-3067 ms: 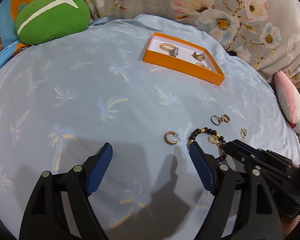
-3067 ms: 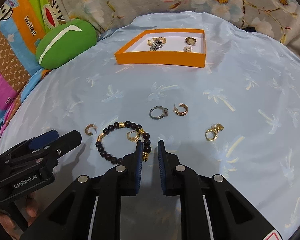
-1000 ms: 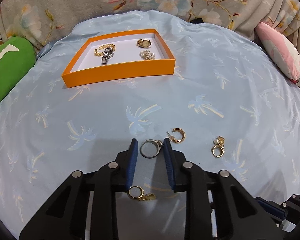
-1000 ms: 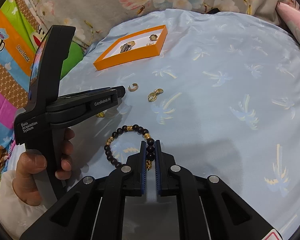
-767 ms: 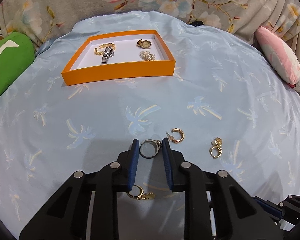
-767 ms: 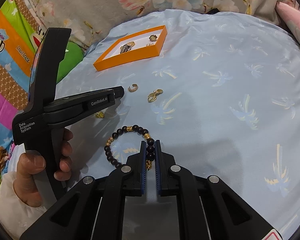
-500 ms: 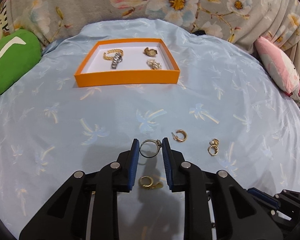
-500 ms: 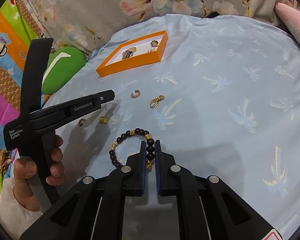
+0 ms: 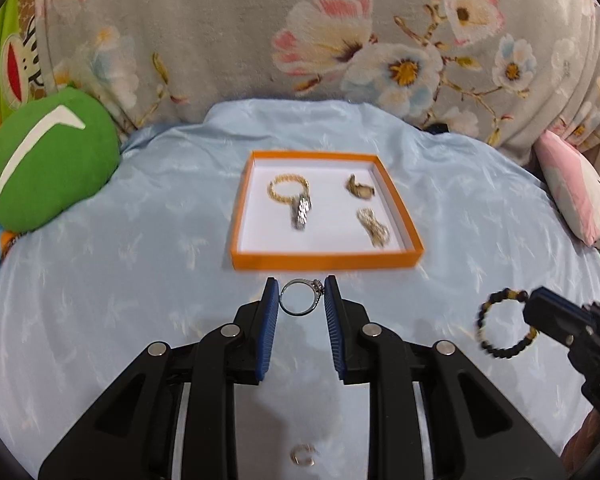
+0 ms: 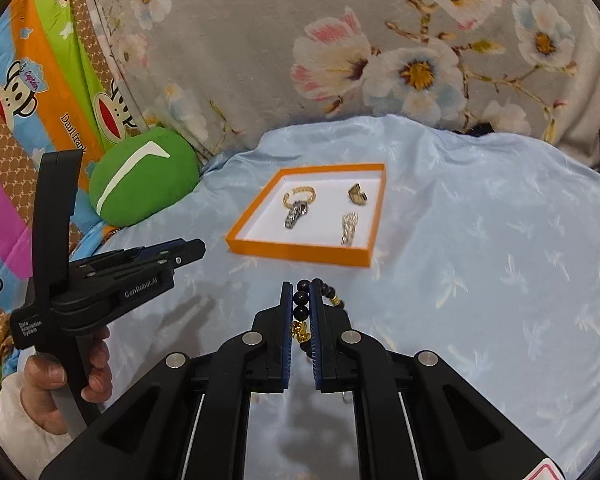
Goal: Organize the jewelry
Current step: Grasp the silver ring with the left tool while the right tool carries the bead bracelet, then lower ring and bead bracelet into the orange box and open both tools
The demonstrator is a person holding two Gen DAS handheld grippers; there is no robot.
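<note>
My left gripper [image 9: 301, 295] is shut on a silver ring [image 9: 300, 297] and holds it in the air just in front of the orange tray [image 9: 324, 261]. My right gripper [image 10: 301, 298] is shut on a black bead bracelet [image 10: 302, 309] with gold beads, lifted above the blue cloth; the bracelet also shows in the left wrist view [image 9: 500, 328]. The tray [image 10: 300, 253] holds a gold chain bracelet [image 9: 288, 190], a silver watch band [image 9: 301, 212], a gold ring [image 9: 360, 190] and a pearl piece [image 9: 374, 227].
A gold hoop earring [image 9: 303, 455] lies on the blue palm-print cloth [image 9: 120, 280] under my left gripper. A green cushion [image 9: 44, 164] sits at the left edge, a pink pillow [image 9: 576, 196] at the right. A floral curtain [image 9: 300, 32] hangs behind.
Both grippers have lifted and moved forward toward the orange tray, the left carrying the silver ring and the right the bead bracelet. The tray now looks much closer.
</note>
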